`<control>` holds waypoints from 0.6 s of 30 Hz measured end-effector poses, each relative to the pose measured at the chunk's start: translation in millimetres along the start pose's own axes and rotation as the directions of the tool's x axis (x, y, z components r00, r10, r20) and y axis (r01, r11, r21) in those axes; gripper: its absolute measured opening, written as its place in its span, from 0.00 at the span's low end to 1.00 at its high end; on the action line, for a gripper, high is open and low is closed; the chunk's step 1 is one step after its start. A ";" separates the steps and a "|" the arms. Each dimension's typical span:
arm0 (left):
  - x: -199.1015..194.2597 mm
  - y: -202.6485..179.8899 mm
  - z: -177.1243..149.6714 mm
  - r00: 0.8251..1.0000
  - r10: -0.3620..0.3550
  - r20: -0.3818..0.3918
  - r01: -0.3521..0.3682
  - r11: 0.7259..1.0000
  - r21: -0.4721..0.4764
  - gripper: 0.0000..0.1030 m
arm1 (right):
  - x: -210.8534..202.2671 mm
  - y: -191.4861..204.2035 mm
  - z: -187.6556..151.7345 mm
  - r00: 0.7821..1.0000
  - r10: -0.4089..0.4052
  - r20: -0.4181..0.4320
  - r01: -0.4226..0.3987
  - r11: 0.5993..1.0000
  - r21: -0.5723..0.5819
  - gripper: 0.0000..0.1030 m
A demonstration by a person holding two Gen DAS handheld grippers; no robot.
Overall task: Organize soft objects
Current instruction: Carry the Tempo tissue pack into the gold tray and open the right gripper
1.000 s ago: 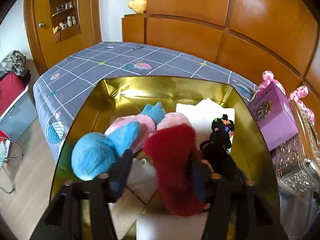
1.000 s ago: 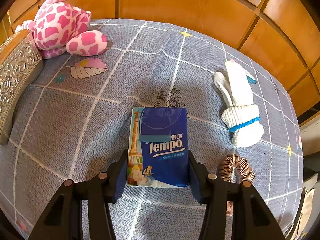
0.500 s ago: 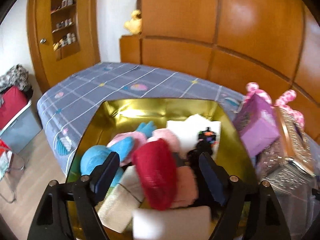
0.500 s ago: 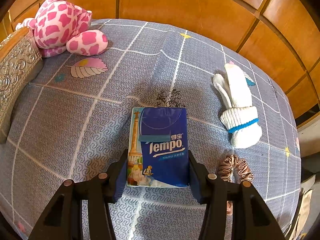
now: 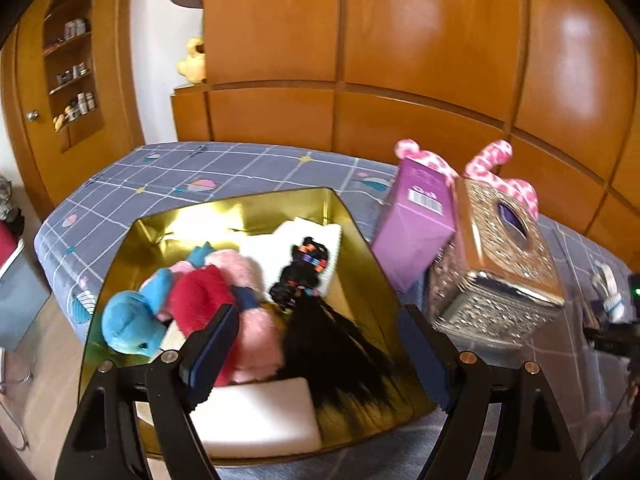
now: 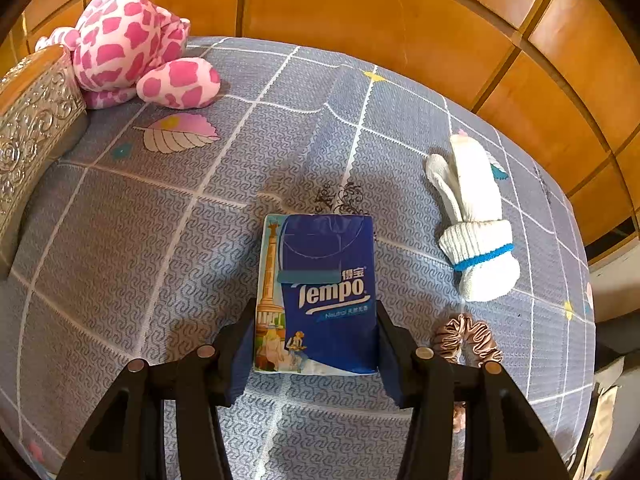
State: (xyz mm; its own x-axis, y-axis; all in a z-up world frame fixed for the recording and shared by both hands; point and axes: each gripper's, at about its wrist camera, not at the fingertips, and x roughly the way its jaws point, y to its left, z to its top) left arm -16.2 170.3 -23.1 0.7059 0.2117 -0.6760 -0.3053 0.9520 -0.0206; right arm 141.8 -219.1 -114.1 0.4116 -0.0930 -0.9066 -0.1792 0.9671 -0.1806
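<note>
Lifted off the red plush (image 5: pixel 202 294), left gripper (image 5: pixel 320 344) gapes, empty-jawed.

On the bed: 1 gold tin (image 5: pixel 360 240), 1 purple box (image 5: pixel 416 224), 1 silver tissue box (image 5: pixel 500 264), 1 pink-spotted plush (image 6: pixel 132 44). Also 1 Tempo tissue pack (image 6: pixel 320 292), 1 white glove (image 6: pixel 476 216), 1 scrunchie (image 6: pixel 466 338). In the tin were 1 blue plush (image 5: pixel 128 324), 1 red fuzzy item (image 5: pixel 200 300), 1 black hairpiece (image 5: pixel 320 332), 1 white pad (image 5: pixel 256 416); other pieces too blurred to count.

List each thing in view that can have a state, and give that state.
left gripper: open, empty, above the box.
right gripper: shut on tissue pack.
gold box: open, holding soft items.
white glove: lying flat on bed.
scrunchie: on bed, loose.
</note>
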 end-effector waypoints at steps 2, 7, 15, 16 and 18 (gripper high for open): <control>-1.2 -5.7 -2.0 1.000 -0.011 -0.005 0.011 1.000 0.012 0.80 | -0.4 0.8 0.0 1.000 -0.003 0.001 0.003 1.000 -0.004 0.51; -3.4 -20.6 -4.9 0.999 -0.041 -0.014 0.042 0.998 0.049 0.80 | -1.4 2.3 0.6 1.000 -0.006 0.000 0.006 1.000 0.000 0.51; -6.4 -31.5 -9.6 0.997 -0.071 -0.021 0.072 0.994 0.077 0.80 | 0.3 -7.5 4.0 0.999 0.029 -0.021 -0.027 0.997 0.066 0.51; -6.4 -32.0 -10.1 0.997 -0.073 -0.023 0.075 0.994 0.076 0.80 | 0.5 -9.0 4.1 0.999 0.032 -0.022 -0.030 0.997 0.070 0.51; -6.1 -32.1 -10.9 0.996 -0.081 -0.029 0.083 0.994 0.075 0.80 | 0.1 -9.8 4.1 0.999 0.036 -0.025 -0.034 0.996 0.078 0.51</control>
State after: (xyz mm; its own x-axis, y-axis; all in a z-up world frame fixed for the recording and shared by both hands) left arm -17.6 136.0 -26.4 0.7096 0.1279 -0.6929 -0.1970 0.9802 -0.0209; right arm 147.3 -227.6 -110.9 0.3826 -0.0643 -0.9217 -0.1226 0.9852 -0.1196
